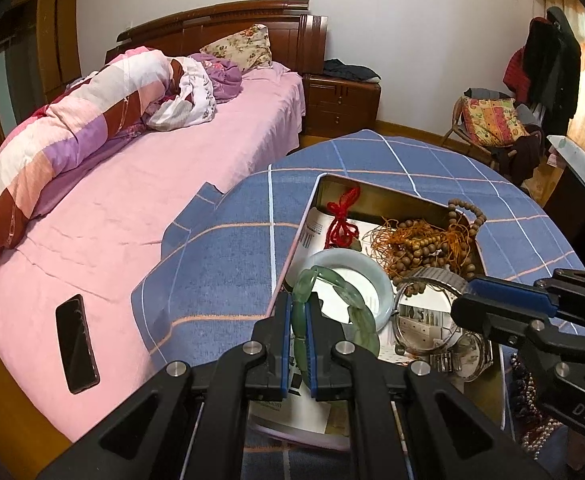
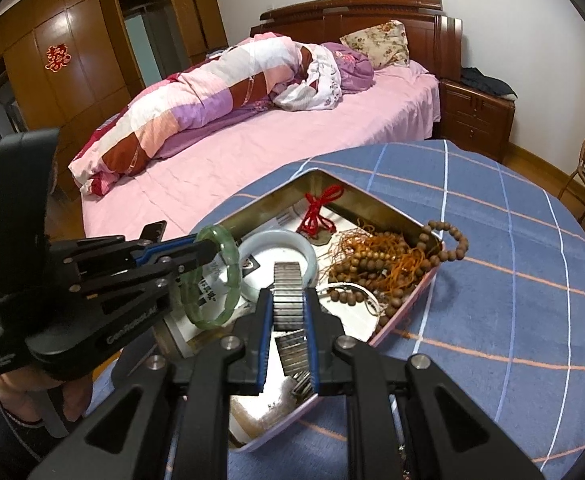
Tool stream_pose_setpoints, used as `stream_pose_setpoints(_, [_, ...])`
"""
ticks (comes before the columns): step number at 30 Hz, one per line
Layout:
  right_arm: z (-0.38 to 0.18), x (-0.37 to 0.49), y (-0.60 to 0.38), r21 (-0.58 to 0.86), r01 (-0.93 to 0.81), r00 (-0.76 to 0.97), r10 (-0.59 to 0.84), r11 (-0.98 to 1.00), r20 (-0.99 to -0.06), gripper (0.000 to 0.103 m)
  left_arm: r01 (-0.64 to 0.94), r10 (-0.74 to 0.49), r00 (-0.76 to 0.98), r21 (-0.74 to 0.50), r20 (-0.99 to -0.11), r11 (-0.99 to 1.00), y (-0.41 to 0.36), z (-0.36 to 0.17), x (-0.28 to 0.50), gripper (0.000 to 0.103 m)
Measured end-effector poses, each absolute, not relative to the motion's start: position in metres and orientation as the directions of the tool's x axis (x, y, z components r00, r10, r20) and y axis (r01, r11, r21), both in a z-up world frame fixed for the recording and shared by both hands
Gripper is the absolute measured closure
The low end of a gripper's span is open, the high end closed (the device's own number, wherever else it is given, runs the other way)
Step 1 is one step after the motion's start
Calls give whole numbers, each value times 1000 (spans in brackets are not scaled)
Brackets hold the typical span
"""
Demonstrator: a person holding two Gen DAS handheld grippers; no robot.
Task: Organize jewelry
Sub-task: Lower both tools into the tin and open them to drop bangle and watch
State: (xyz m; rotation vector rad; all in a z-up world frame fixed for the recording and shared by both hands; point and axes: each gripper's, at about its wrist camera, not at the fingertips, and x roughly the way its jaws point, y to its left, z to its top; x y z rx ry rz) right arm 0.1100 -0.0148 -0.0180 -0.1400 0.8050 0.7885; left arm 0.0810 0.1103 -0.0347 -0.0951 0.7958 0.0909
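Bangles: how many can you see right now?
2. A green bangle is clamped in the left gripper above the tin; a pale bangle lies inside it. Others may hide under the beads.

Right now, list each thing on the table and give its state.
Left gripper: shut on green bangle.
Green bangle: held upright over the tin.
Right gripper: shut on watch band.
Watch band: gripped, its lower end hanging into the tin.
Tin: open, no lid on.
White bangle: lying flat in tin.
Wooden beads: draped over tin rim.
Red cord: lying in the tin's far corner.
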Motion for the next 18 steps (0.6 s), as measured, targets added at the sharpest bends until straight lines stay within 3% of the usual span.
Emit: stream_pose_setpoints(18, [-30,119,-16,167,-658,434,551,734,-713,85,-110,44,678,-43,-734,993,106,-43,82,97])
